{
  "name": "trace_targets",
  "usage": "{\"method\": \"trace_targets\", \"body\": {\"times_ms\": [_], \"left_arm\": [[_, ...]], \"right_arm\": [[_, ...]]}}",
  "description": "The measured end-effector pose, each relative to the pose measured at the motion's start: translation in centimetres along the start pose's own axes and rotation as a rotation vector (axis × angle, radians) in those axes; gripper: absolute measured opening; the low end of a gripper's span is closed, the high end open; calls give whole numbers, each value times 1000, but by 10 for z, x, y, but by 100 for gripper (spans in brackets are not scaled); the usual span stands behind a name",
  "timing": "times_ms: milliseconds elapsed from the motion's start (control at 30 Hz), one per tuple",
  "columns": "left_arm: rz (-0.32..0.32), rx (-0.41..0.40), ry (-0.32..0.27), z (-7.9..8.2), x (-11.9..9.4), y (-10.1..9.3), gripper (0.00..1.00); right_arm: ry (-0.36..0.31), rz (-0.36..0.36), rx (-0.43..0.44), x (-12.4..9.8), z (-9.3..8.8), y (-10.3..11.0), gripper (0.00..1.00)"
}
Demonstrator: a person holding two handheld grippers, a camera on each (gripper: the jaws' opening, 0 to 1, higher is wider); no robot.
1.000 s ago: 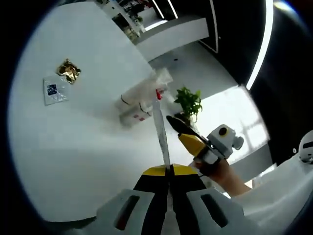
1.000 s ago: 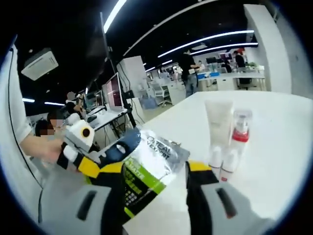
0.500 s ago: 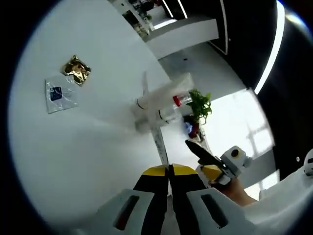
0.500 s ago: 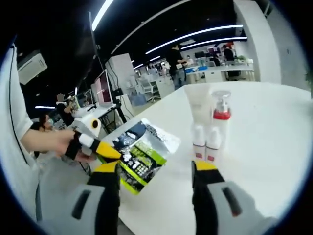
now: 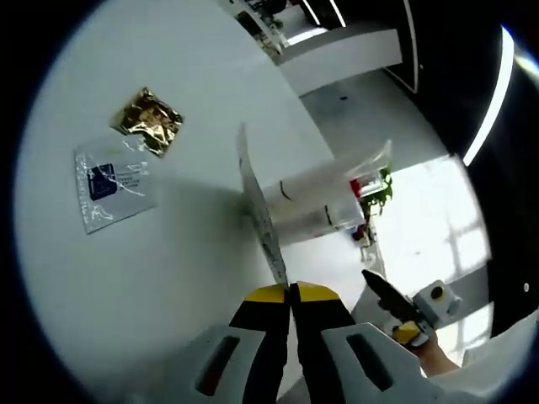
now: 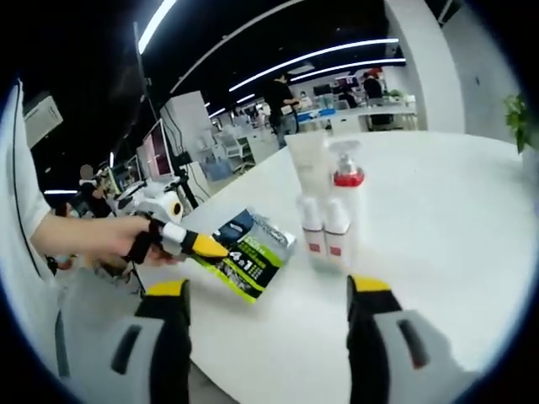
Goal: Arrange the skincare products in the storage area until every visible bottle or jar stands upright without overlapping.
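A flat sachet (image 6: 246,263) with green and black print is held by its near edge in the left gripper (image 6: 202,247), whose fingers are pressed together on it. In the left gripper view the same sachet (image 5: 259,220) is seen edge-on, rising from between the closed fingers above the white tabletop (image 5: 126,278).

The right gripper (image 6: 268,295) holds nothing; its fingers stand wide apart, with the tabletop (image 6: 438,210) showing between them.

The bottles are grouped in the middle of the tabletop, upright and close together: a white tube (image 6: 307,164), a pump bottle (image 6: 347,202) with a red collar, and two small white bottles (image 6: 324,231) with red labels in front. Whether they touch each other cannot be told. What is inside them cannot be seen; the pump bottle looks clear.

Far to the left, well apart from the bottles, two more sachets lie flat: a clear packet (image 5: 114,183) with a blue mark and a gold packet (image 5: 153,120) just beside it.

The step in hand seems to be the carrying of the sachet toward the bottle group. The next move probably calls for it to be set down beside the bottles without knocking them, and for the fingers then to be released.
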State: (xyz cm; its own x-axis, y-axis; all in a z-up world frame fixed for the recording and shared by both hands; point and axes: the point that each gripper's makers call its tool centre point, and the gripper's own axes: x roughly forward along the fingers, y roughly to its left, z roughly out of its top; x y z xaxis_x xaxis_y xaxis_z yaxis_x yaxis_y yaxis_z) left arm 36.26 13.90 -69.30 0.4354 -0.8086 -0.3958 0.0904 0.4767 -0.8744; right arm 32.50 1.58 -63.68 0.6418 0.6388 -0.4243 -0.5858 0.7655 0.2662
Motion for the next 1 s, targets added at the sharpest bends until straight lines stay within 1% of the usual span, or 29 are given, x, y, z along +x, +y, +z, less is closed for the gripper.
{"method": "trace_targets", "body": {"times_ms": [167,233,367,433,467,533,600,800,833,900,967,1000], "left_arm": [[12,1,14,2,11,8,0],[34,3,16,3,14,14,0],[97,12,25,3,19,29,0],[153,4,29,4,20,40,0],[154,8,29,4,21,41,0],[180,12,27,5,22,44,0],[198,32,36,5,24,46,0],[224,86,53,7,26,48,0],[228,113,54,7,26,48,0],[237,136,53,9,27,47,0],[252,192,53,11,26,47,2],[264,233,58,12,26,47,3]], "right_arm": [[2,-33,16,-6,-4,-8,82],[2,-43,23,-8,-5,-11,82],[2,-56,31,-9,-6,-14,83],[2,-59,33,-9,-7,-15,83],[3,-61,34,-9,-7,-15,83],[4,-62,37,-9,-8,-15,83],[5,-62,42,-9,-10,-14,83],[15,-62,51,-10,-15,-13,83],[14,-63,54,-10,-15,-13,83],[14,-62,58,-11,-16,-13,83],[16,-62,60,-11,-16,-13,83],[17,-61,61,-11,-17,-13,83]]}}
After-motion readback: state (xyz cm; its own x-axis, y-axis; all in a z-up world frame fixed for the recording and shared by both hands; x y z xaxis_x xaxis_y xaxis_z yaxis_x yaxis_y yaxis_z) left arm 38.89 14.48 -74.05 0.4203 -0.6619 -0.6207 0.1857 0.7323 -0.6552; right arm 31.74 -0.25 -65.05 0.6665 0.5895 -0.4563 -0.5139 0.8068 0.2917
